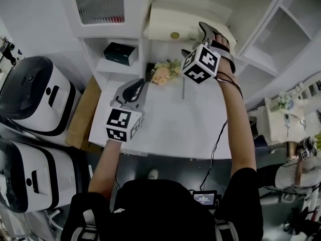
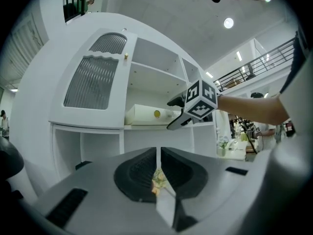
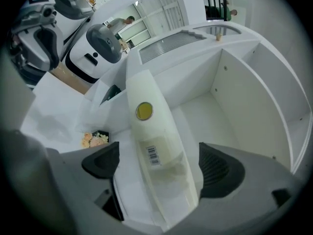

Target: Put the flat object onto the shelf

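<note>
There, flat cream box (image 3: 155, 141) on the shelf (image 3: 215, 116), between parted jaws of the right claw (image 3: 160, 164).

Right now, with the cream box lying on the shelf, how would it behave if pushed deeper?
The cream box looks stiff: its long edges are straight, so it would probably slide as one piece. It lies flat on the shelf, so rolling or tipping seems unlikely. Its smooth surface might slip in the right gripper.
</note>
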{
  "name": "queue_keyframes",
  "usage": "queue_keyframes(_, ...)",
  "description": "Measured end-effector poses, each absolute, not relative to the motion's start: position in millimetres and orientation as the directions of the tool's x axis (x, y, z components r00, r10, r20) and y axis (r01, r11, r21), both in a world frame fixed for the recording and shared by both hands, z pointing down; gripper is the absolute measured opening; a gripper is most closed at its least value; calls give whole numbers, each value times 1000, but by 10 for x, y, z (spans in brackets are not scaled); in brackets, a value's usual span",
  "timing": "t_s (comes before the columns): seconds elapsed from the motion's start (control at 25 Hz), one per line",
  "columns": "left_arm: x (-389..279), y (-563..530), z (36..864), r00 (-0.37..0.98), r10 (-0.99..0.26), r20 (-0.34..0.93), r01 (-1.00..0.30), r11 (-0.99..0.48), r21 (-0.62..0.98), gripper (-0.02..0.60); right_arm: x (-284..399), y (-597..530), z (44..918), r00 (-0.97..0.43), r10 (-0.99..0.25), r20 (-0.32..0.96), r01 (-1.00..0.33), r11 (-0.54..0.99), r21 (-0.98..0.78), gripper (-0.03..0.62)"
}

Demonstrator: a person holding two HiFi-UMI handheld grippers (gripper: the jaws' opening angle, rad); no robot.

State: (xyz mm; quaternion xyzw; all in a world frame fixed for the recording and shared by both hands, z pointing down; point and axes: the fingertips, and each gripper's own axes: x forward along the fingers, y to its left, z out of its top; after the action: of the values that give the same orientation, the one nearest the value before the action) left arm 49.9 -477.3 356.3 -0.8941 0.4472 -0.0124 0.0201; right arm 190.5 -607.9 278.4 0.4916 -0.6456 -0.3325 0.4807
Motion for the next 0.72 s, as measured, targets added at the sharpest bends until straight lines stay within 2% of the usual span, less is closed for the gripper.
queue_keyframes(0.56, 383, -4345, 3373, 633, -774, -19, -772, -629, -88, 28, 1667, -5274, 2714, -157, -958, 239, -538, 285, 793, 492)
queue_keyframes(0.72, 351, -4199, 3343, 646, -763, -22, -761, -641, -99, 27, 1598, -5035, 2767, -167, -960, 224, -590, 279, 758, 465)
